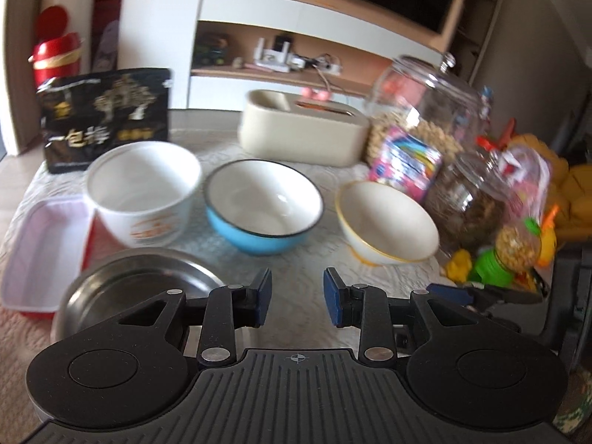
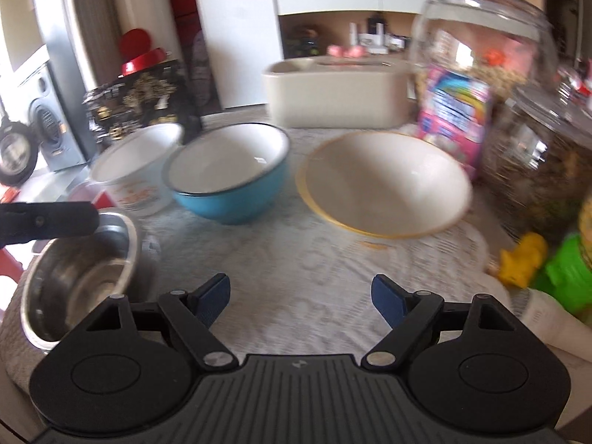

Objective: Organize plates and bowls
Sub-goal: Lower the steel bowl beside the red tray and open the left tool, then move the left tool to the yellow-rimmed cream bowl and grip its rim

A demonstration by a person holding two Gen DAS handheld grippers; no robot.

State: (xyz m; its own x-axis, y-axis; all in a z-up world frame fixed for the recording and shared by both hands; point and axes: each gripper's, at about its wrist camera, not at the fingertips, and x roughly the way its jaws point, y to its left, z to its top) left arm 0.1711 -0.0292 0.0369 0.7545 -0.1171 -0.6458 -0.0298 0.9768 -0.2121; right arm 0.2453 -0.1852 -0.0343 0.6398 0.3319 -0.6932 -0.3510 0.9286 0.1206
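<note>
On the quilted table stand a white bowl with orange print point(image 1: 142, 192) point(image 2: 135, 175), a blue bowl with a white inside point(image 1: 262, 205) point(image 2: 229, 172), a tilted white bowl with a gold rim point(image 1: 386, 222) point(image 2: 384, 185), and a steel dish point(image 1: 133, 288) point(image 2: 77, 273) at the near left. My left gripper point(image 1: 298, 298) is open and empty, just right of the steel dish. My right gripper point(image 2: 301, 301) is open wide and empty, short of the gold-rimmed bowl. The left gripper's finger shows at the left edge of the right wrist view point(image 2: 48, 218), over the steel dish.
A red tray with a white lid point(image 1: 40, 251) lies at the left. A black snack bag point(image 1: 107, 114), a cream box point(image 1: 303, 129) and glass jars point(image 1: 425, 111) point(image 2: 540, 162) stand behind and to the right. Small toys point(image 1: 492, 262) point(image 2: 521, 259) crowd the right edge.
</note>
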